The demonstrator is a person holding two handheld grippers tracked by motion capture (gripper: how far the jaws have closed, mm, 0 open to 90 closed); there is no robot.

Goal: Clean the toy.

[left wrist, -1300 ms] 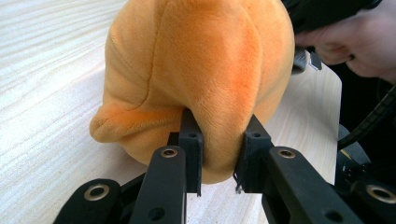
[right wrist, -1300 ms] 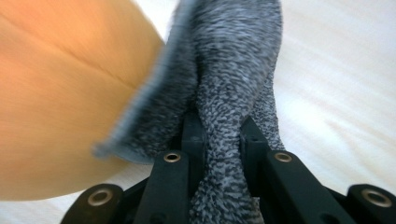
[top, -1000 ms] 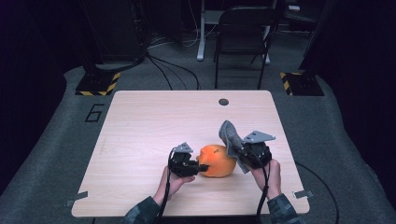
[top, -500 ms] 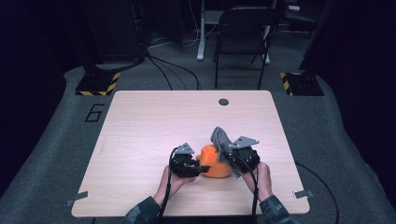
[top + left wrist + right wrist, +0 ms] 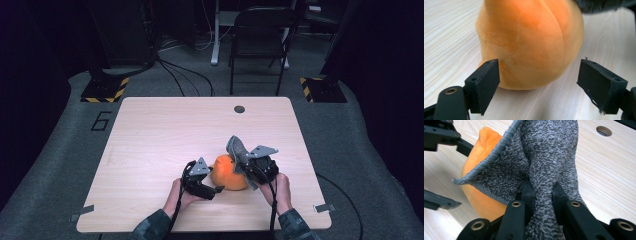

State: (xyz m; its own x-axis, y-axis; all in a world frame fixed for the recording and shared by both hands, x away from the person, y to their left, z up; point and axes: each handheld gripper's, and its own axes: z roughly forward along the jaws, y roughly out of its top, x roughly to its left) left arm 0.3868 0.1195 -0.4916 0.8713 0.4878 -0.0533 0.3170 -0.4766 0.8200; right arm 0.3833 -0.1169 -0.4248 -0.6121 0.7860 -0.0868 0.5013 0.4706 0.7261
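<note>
a: how many things are sitting on the table (image 5: pixel 150 150) right now?

b: i'm counting one orange ball (image 5: pixel 230 173), soft and plush-looking, and one grey cloth (image 5: pixel 239 150). the ball is resting on the wood toward the near edge, between the two grippers.

a: and the grippers?

b: two, one in each hand. the left gripper (image 5: pixel 537 82) is sitting just beside the ball with its two jaws standing wide; they have just been opening. in the left gripper view the ball's lower end is lying between them, one jaw looking close against its side, the other clear of it, so nothing is being squeezed.

a: the right one?

b: the right gripper (image 5: pixel 541 195) is pinching the grey cloth tight, jaws narrow, the fabric bunching between them and fanning out above. the cloth is hanging against the ball's right side, one hemmed edge draping over the orange.

a: anything else?

b: one round hole (image 5: pixel 239 109) in the tabletop near the far edge, and one chair (image 5: pixel 260 35) standing beyond the table.
</note>
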